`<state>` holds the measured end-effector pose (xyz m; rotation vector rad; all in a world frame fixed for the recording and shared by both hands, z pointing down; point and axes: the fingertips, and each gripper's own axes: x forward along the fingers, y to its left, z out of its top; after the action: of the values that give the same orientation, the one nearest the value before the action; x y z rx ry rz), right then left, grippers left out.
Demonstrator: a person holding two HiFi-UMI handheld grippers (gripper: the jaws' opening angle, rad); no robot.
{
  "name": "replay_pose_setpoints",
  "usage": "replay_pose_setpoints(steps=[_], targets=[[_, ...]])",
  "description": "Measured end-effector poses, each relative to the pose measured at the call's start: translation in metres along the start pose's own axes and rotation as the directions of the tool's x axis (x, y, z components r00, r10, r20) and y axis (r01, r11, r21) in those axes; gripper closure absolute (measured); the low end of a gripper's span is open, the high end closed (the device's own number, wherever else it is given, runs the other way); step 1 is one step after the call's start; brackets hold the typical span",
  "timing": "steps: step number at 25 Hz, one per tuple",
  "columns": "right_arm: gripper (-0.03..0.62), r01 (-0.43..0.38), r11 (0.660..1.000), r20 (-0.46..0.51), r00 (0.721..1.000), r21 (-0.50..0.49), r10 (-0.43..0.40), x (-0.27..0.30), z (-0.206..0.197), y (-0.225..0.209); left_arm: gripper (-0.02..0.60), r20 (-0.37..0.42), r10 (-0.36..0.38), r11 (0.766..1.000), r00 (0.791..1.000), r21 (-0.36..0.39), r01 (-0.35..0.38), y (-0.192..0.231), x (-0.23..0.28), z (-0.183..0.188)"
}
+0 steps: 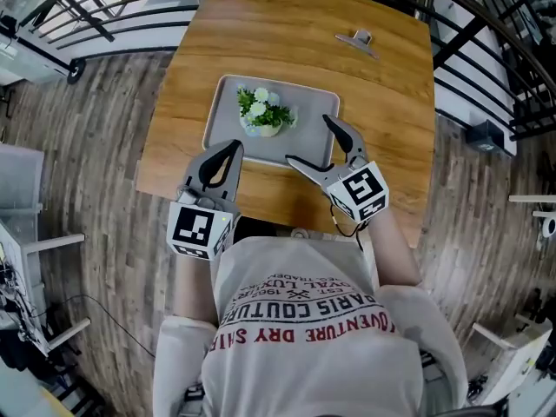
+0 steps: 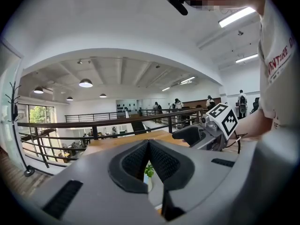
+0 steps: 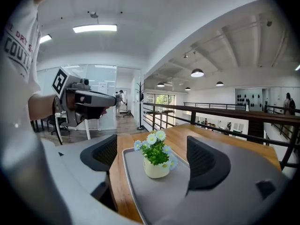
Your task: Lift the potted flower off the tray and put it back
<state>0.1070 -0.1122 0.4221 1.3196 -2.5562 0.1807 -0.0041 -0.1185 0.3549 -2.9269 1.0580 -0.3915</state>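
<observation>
A small white pot of white and pale blue flowers (image 1: 263,115) stands upright on the grey tray (image 1: 228,102) on the wooden table (image 1: 287,33). My right gripper (image 1: 314,144) is open at the tray's near right corner, one finger over the tray's right edge. In the right gripper view the pot (image 3: 156,167) stands on the tray (image 3: 161,198) ahead, framed by the wide-apart jaws of the right gripper (image 3: 152,154) and untouched. My left gripper (image 1: 234,147) is shut and empty at the tray's near left edge. A sliver of the plant (image 2: 149,170) shows below the closed tips of the left gripper (image 2: 149,143).
A metal clip-like object (image 1: 359,38) lies near the table's far right edge. Dark railings (image 1: 104,11) run round the table on a wooden floor. The table's near edge is just under both grippers.
</observation>
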Motion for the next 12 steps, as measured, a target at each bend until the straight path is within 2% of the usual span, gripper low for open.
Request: replay_pose_setpoints(steps=[7, 12], targets=[[0.138, -0.006, 1.000, -0.148, 0.989, -0.021, 0.003, 0.062, -0.030, -0.010, 0.569, -0.027, -0.091, 0.996, 0.995, -0.010, 0.091, 0.042, 0.026, -0.012], [0.123, -0.081, 0.996, -0.237, 0.969, -0.026, 0.073, 0.102, -0.054, -0.010, 0.569, -0.054, -0.113, 0.991, 0.992, -0.072, 0.109, 0.061, 0.039, -0.037]])
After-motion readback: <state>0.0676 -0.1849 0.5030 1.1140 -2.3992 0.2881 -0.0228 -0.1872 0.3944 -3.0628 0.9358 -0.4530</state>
